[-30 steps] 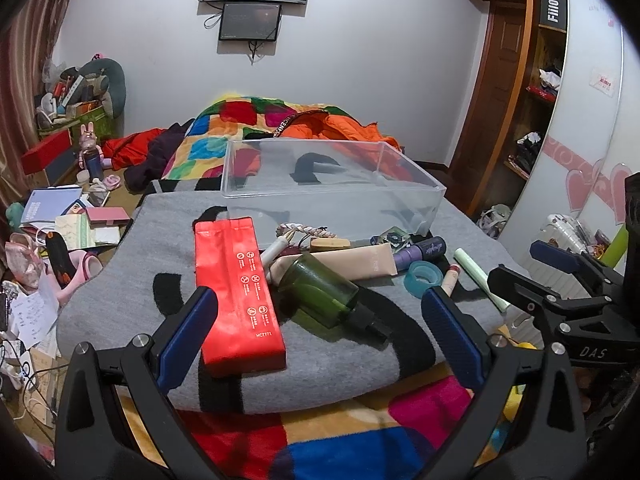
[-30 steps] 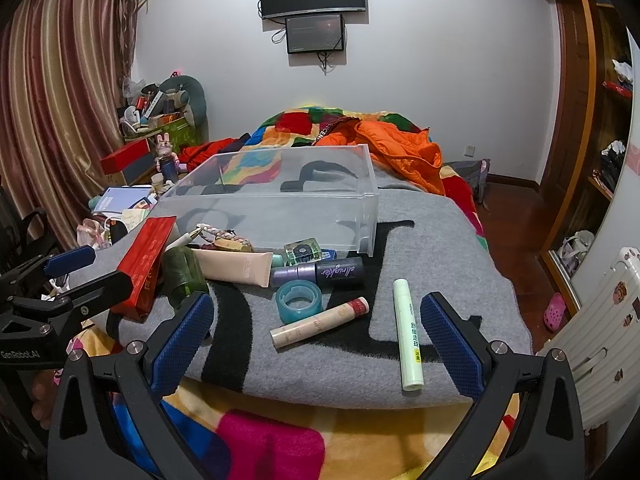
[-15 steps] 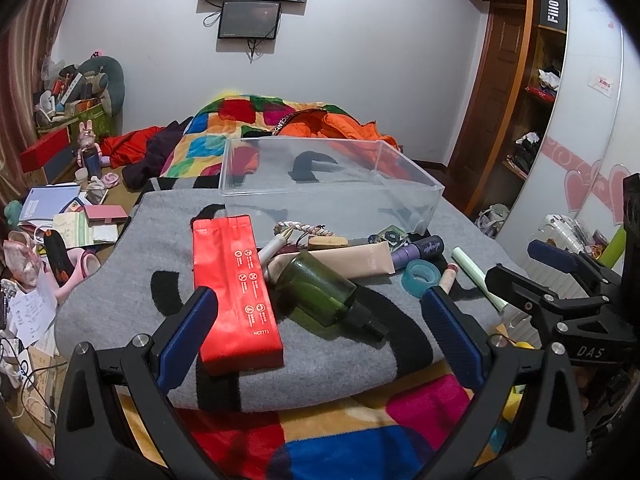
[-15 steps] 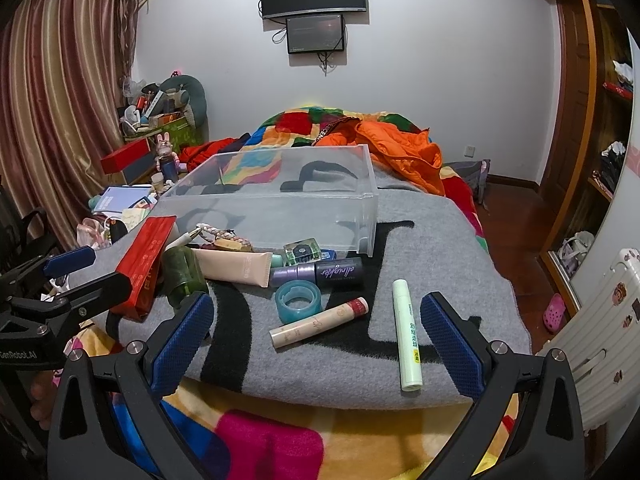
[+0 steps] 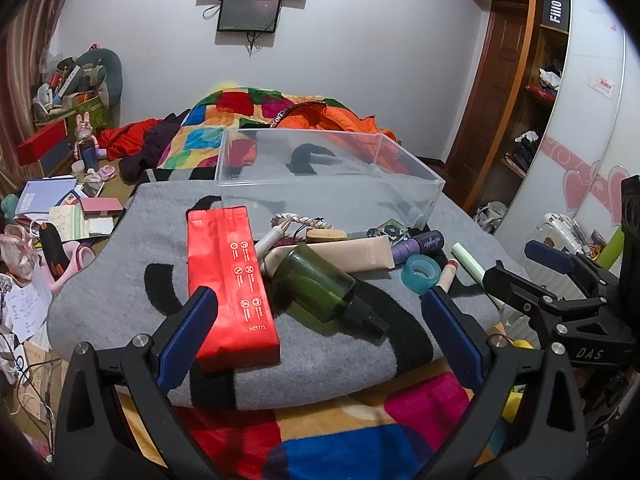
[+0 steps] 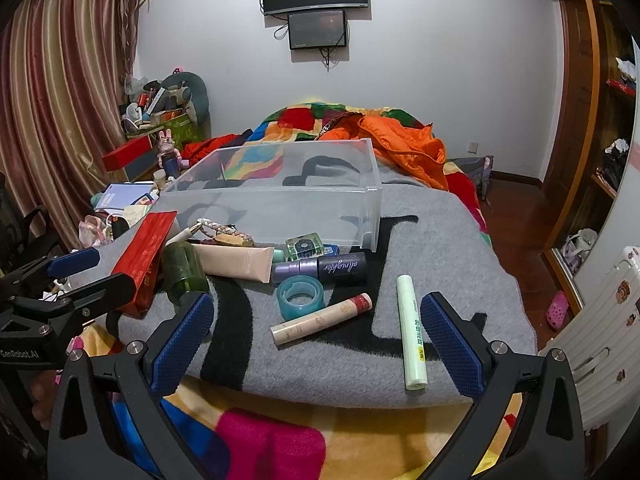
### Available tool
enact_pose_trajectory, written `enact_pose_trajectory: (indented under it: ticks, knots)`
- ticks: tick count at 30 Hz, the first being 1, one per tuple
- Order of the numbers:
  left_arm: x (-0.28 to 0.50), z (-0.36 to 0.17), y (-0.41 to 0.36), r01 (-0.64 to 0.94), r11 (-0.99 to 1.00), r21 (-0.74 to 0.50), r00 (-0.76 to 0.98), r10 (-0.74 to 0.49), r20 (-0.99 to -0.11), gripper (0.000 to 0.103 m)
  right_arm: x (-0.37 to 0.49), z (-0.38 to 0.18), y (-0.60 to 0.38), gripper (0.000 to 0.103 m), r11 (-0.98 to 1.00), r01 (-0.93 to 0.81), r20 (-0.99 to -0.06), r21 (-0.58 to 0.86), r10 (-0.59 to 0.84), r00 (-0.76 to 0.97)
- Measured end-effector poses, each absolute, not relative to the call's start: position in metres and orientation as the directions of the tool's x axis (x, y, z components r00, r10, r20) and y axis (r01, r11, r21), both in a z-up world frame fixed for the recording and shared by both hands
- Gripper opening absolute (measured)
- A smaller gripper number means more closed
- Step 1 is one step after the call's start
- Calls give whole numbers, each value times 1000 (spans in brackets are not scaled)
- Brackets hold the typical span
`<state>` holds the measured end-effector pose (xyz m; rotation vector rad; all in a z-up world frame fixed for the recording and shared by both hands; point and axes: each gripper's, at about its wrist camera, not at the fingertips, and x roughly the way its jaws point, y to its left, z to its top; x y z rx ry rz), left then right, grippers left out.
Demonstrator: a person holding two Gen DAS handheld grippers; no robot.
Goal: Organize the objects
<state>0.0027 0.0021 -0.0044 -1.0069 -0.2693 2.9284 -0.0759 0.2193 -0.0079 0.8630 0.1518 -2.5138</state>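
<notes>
A clear plastic box (image 5: 328, 184) (image 6: 280, 196) stands empty on a grey blanket (image 5: 120, 264) (image 6: 440, 240). In front of it lie a red pouch (image 5: 230, 276) (image 6: 146, 252), a dark green bottle (image 5: 320, 284) (image 6: 182, 268), a beige tube (image 5: 352, 254) (image 6: 236, 262), a purple tube (image 6: 324, 268), a teal tape roll (image 5: 420, 274) (image 6: 300, 296), a cream stick with a red cap (image 6: 320, 320) and a pale green stick (image 6: 412, 332). My left gripper (image 5: 320, 316) hangs open before the red pouch and the bottle. My right gripper (image 6: 316, 316) is open near the tape roll, holding nothing.
The blanket lies on a bed with a colourful quilt (image 5: 248, 108) and an orange jacket (image 6: 404, 144) behind the box. Cluttered papers and boxes (image 5: 60, 216) fill the floor on the left. A wardrobe (image 5: 560, 80) and a white suitcase (image 6: 600, 320) stand on the right.
Both grippers stay open. The left view has crept slightly closer to the objects; the right view is nearly unchanged. No object has moved.
</notes>
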Motion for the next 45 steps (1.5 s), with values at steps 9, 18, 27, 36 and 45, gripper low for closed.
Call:
enact_pose_trajectory:
  ticks: [9, 18, 27, 36, 45]
  knots:
    - [-7, -16, -12, 76, -984, -162, -782, 42, -622, 103, -89, -16, 228, 103, -897, 439, -618, 57, -377, -690]
    - [-15, -28, -43, 161, -973, -168, -773, -18, -634, 103, -111, -31, 250, 102, -924, 376, -630, 69, -333, -702]
    - [-20, -48, -52, 201, -964, -175, -722, -25, -692, 87, -135, -50, 263, 88, -948, 310, -667, 70, -275, -692]
    - [-23, -57, -39, 206, -972, -111, -700, -67, -711, 87, -147, -66, 269, 64, -959, 279, -691, 43, -230, -685]
    - [-29, -65, -42, 231, -968, -92, -687, -95, -721, 58, -151, -75, 261, 36, -958, 288, -694, 6, -211, -688]
